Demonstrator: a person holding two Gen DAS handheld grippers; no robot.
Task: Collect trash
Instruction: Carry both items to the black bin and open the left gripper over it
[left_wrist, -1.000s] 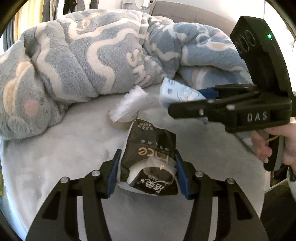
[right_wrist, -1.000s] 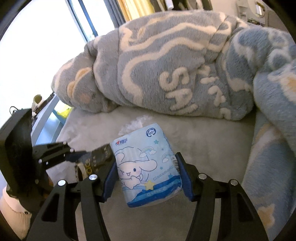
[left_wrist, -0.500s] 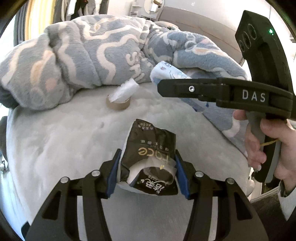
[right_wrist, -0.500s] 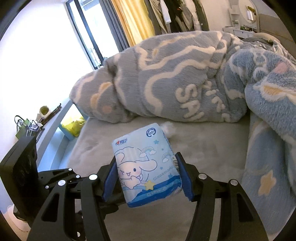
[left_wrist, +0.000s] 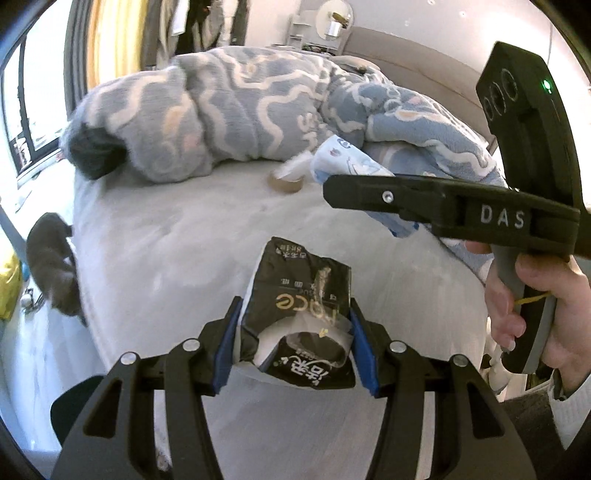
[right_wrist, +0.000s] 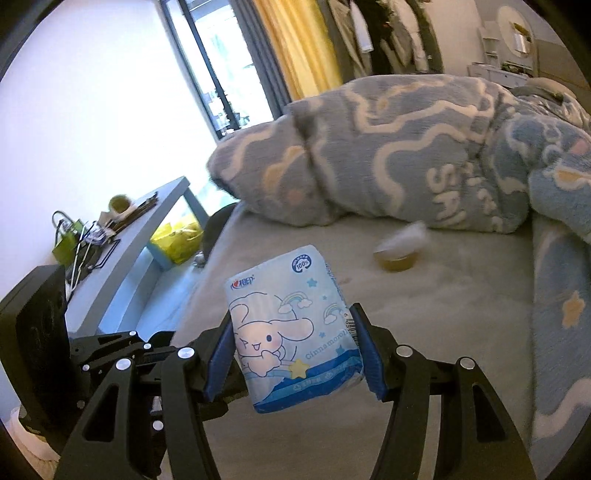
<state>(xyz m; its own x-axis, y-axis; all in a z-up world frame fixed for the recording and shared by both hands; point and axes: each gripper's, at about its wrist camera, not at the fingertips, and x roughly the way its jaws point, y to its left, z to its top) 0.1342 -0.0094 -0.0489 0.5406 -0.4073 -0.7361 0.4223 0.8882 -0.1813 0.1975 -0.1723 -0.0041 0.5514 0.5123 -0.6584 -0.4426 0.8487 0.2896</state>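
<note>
Two sets of jaws, two pieces of trash: the left gripper (left_wrist: 295, 345) has its blue pads pressed against the sides of one crumpled black wrapper (left_wrist: 301, 314), jaws partly closed around it and holding it clear above the bed (left_wrist: 166, 251). The right gripper (right_wrist: 297, 360), gripped by a hand (left_wrist: 535, 295), is clamped on one pale blue tissue pack (right_wrist: 293, 328) printed with a cartoon rabbit, its jaws standing about as wide as the pack. Beyond both, one roll of tape (right_wrist: 397, 258) lies on the grey bed sheet with one white crumpled scrap (right_wrist: 404, 236) resting on top of it, just in front of one bunched blue blanket (right_wrist: 406, 155). Left of the bed stands one grey tabletop (right_wrist: 147, 229) carrying small clutter, with one yellow bag (right_wrist: 177, 236) below it.
</note>
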